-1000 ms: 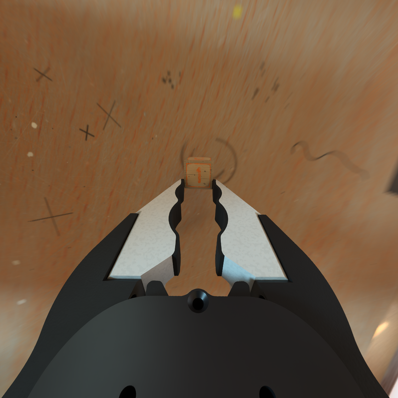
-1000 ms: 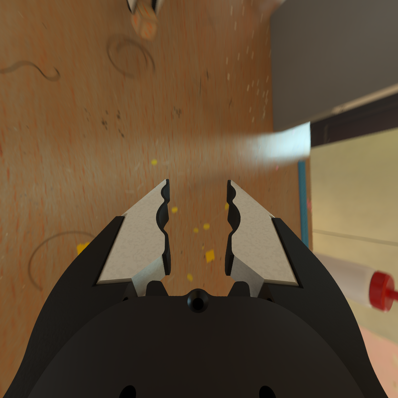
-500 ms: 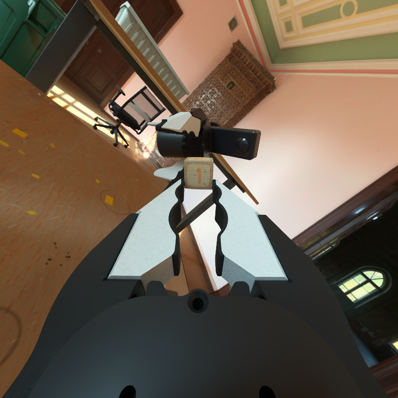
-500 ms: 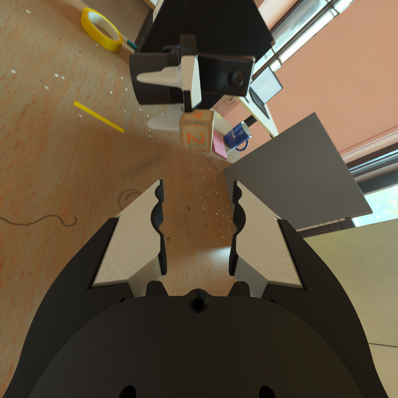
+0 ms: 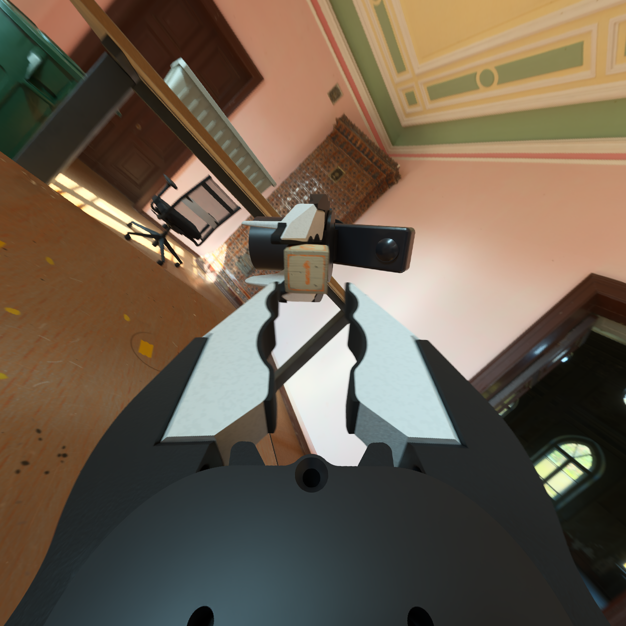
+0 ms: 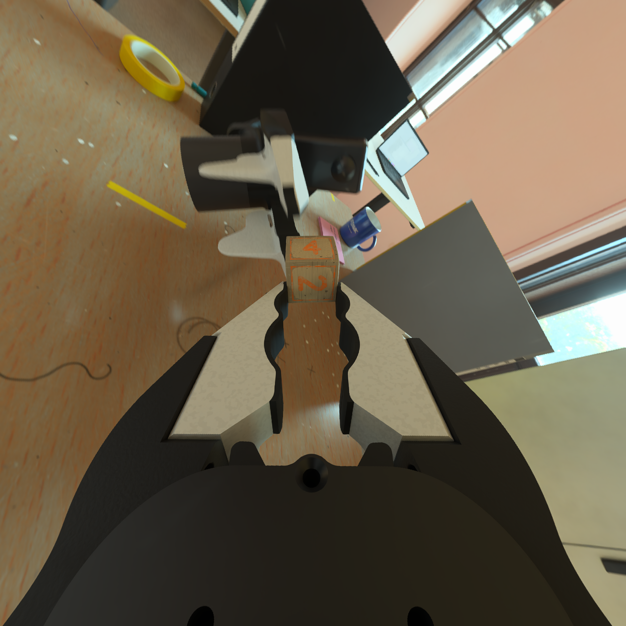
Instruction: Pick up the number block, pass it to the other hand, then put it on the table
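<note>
The number block (image 6: 311, 283) is a small wooden cube with orange digits. My right gripper (image 6: 311, 288) is shut on it at the fingertips and holds it in the air above the wooden table (image 6: 84, 271). In the left wrist view the block (image 5: 306, 274) sits just beyond my left gripper (image 5: 311, 288), whose jaws stand open and clear of it. The right gripper (image 5: 305, 264) shows there side-on, one finger above the block and one below. The left gripper (image 6: 288, 230) shows behind the block in the right wrist view.
On the table lie a yellow tape roll (image 6: 150, 69), a yellow strip (image 6: 145, 205), a blue mug (image 6: 360, 230), a pink note (image 6: 330, 233) and a black box (image 6: 305, 67). A grey board (image 6: 440, 288) stands to the right. An office chair (image 5: 183, 220) is beyond the table.
The left gripper lifted the block off the table and swung it up to the right gripper. The right gripper closed on the block. The left gripper opened and let go.
</note>
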Robot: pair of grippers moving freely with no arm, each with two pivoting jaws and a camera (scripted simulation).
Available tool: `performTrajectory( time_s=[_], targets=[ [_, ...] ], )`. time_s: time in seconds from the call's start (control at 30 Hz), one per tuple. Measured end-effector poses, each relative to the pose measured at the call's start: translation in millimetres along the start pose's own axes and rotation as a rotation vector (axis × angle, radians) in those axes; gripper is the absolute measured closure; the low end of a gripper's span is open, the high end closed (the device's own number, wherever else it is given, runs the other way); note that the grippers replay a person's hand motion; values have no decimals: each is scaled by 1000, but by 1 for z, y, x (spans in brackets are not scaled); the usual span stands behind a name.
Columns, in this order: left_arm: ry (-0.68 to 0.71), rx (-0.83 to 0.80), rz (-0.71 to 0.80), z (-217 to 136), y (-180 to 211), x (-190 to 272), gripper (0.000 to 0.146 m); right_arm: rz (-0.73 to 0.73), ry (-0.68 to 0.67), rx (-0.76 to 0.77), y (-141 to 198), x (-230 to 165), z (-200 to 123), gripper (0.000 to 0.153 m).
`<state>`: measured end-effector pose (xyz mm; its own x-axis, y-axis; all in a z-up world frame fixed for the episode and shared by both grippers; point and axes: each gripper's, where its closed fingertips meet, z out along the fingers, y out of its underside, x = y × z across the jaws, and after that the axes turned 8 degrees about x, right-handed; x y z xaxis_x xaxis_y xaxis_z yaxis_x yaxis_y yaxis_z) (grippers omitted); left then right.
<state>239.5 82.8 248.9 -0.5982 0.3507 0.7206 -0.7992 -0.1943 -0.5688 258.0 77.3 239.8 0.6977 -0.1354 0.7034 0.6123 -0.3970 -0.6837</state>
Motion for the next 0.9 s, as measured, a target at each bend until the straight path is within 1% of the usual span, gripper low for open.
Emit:
performTrajectory(
  time_s=[0.03,0.07,0.13,0.17,0.23,0.3,0.33,0.4,0.47,0.57,0.7,0.8,0.9],
  targets=[
    [-9,19,13,-3,-3,0,95,-5,-1,-18,4,3,-4,125],
    [-31,44,36,-6,-8,0,86,-11,5,-47,11,9,-10,125],
    [-76,114,80,-17,-20,-1,84,-3,10,-154,36,24,-26,125],
    [-94,158,93,-24,-27,-1,87,16,1,-237,55,34,-37,125],
    [-119,218,111,-36,-36,-2,98,47,-42,-426,103,50,-60,125],
    [-134,234,118,-43,-37,-5,107,94,-129,-648,156,58,-83,125],
    [-138,235,119,-45,-37,-6,109,121,-180,-727,179,59,-91,125],
    [-149,232,124,-46,-36,-9,112,195,-294,-824,220,54,-99,125],
    [-149,211,130,-44,-34,-8,113,245,-368,-925,259,49,-103,125],
    [-179,190,175,-44,-32,-5,115,316,-433,-978,301,43,-100,125],
    [-204,184,201,-48,-32,-2,117,381,-482,-1049,341,36,-97,125],
    [-211,186,208,-52,-33,-1,124,419,-508,-1097,362,32,-96,125],
    [-215,186,211,-53,-34,-1,131,432,-522,-1110,372,31,-91,125]
  ],
)
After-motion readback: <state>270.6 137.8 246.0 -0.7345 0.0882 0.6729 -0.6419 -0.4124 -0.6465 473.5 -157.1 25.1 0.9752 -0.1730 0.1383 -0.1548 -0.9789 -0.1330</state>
